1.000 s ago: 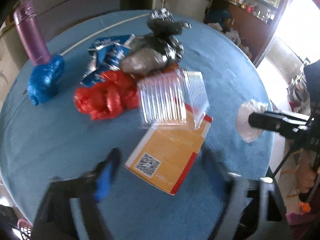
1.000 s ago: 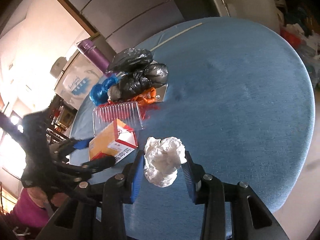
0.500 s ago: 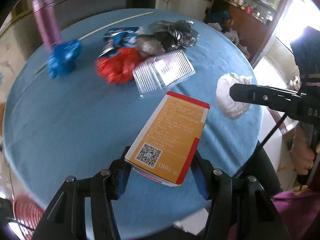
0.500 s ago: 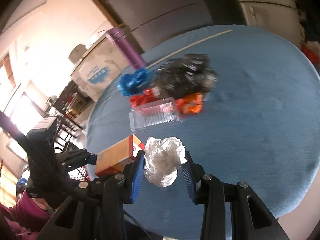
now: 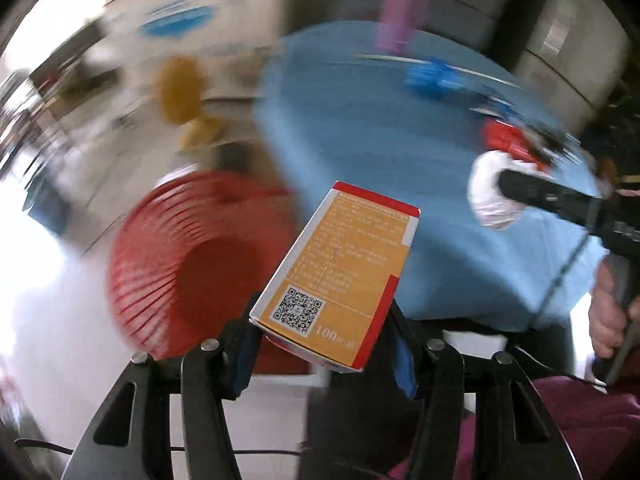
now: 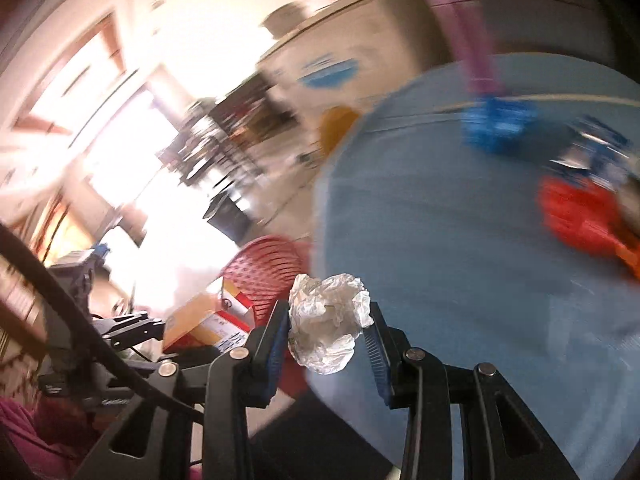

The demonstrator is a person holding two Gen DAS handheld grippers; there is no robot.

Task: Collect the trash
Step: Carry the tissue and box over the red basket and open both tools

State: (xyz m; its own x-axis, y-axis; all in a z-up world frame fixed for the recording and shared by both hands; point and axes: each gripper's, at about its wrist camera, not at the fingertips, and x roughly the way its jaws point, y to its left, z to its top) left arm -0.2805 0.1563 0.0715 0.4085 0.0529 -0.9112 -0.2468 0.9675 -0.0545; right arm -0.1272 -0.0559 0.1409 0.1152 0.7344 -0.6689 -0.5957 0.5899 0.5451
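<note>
My left gripper (image 5: pixel 324 344) is shut on an orange and red cardboard box (image 5: pixel 340 272) and holds it in the air past the table's edge, beside a red slatted basket (image 5: pixel 192 264) on the floor. My right gripper (image 6: pixel 326 340) is shut on a crumpled white paper ball (image 6: pixel 326 322) over the table's near edge. The ball (image 5: pixel 490 194) and the right gripper also show in the left wrist view. The box (image 6: pixel 200 322) and basket (image 6: pixel 266 272) show in the right wrist view.
The round table has a blue cloth (image 5: pixel 368 128). On it lie a blue bag (image 5: pixel 434 76), a red bag (image 6: pixel 576 216), a blue wrapper (image 6: pixel 592 148) and a purple bottle (image 5: pixel 402 12). Both views are motion-blurred. Furniture and a bright floor lie to the left.
Both grippers have swung left, away from the trash pile and toward the red basket on the floor. The box and the paper ball stay held.
</note>
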